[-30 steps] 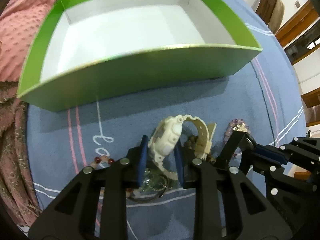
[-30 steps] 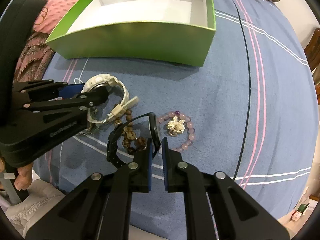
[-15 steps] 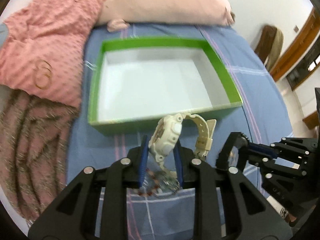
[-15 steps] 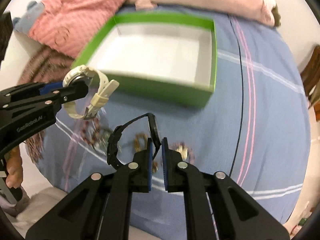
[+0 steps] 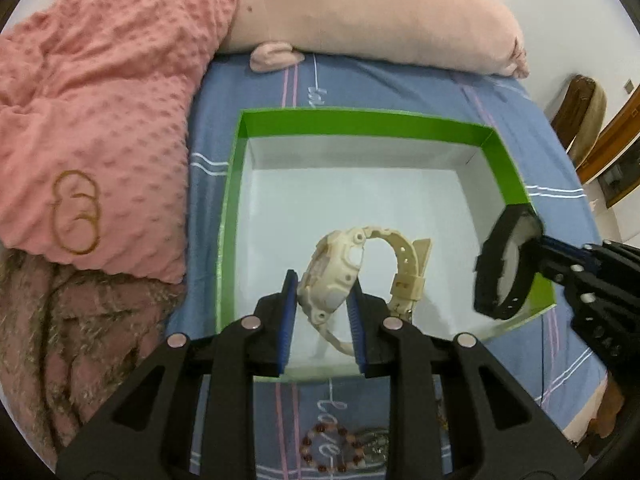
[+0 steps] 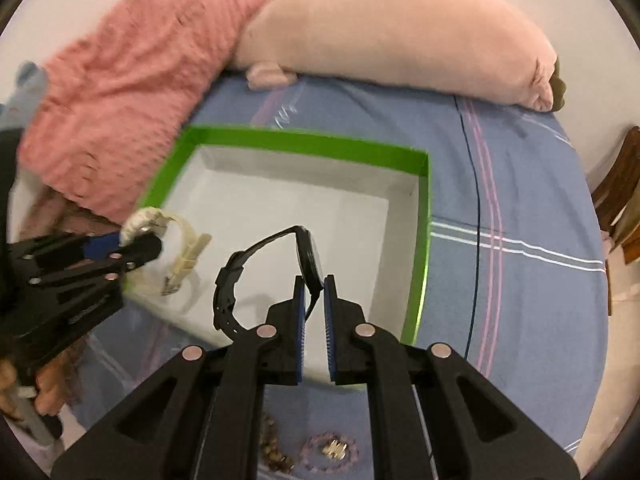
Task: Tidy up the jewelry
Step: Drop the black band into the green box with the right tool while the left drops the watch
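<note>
I'm holding the cream watch [image 5: 334, 276] pinched in my left gripper [image 5: 322, 304] over the green box [image 5: 360, 124], and my right gripper [image 6: 315, 296] is clamping the black watch [image 6: 308, 256] there too; bead bracelets [image 5: 336, 450] are lying on the blue bedsheet [image 6: 520, 184].

Cursive "love" was stitched in white on the blue bedsheet [image 5: 332, 408], just below the green box [image 5: 360, 122]. A second script word sat above the box, too blurred to read. Gripper lettering illegible.
</note>
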Demonstrator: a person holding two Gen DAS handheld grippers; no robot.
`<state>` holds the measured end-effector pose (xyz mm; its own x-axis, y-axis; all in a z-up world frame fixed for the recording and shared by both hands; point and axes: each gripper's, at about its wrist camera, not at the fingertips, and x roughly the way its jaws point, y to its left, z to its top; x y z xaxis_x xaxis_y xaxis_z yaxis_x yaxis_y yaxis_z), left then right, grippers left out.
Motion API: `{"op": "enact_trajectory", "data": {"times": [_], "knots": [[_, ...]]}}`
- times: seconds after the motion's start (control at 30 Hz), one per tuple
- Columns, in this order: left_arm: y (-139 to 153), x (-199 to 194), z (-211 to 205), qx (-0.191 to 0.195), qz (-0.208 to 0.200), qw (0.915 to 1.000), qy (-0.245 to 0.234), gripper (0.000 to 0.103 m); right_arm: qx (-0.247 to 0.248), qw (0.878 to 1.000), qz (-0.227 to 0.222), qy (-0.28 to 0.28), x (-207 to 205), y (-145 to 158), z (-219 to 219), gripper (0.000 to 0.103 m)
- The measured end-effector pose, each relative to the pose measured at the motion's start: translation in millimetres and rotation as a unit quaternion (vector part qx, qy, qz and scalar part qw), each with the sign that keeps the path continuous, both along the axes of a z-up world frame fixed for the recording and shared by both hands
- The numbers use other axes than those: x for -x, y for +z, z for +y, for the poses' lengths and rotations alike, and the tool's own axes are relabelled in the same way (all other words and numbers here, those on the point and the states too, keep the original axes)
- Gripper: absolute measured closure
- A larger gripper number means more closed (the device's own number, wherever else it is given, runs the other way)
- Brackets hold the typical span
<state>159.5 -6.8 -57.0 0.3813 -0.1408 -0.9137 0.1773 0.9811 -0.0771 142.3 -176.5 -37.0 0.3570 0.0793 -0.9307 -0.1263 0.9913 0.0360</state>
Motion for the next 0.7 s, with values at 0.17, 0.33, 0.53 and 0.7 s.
{"op": "enact_trajectory", "data": {"times": [0.17,0.33,0.53,0.7], "knots": [[-23.6,-9.8,-5.2,-0.009,0.022,0.9997,-0.002,0.079,0.002,0.999,0.043,-0.003,-12.1,-36.8,1.3,0.095],[-42.2,-17.0,-6.0,-0.012,0.044,0.9989,-0.005,0.079,0.009,0.998,0.064,-0.003,-16.4,-54.4,2.7,0.094],[-42.1,-21.5,-7.3,-0.010,0.042,0.9991,-0.005,0.071,0.016,0.998,0.053,0.004,-16.7,-51.3,5.3,0.066],[-10.6,-7.7,1.2,-0.004,0.008,1.0000,-0.003,0.070,-0.005,1.000,0.027,0.006,-2.3,-20.3,3.3,0.065]]}}
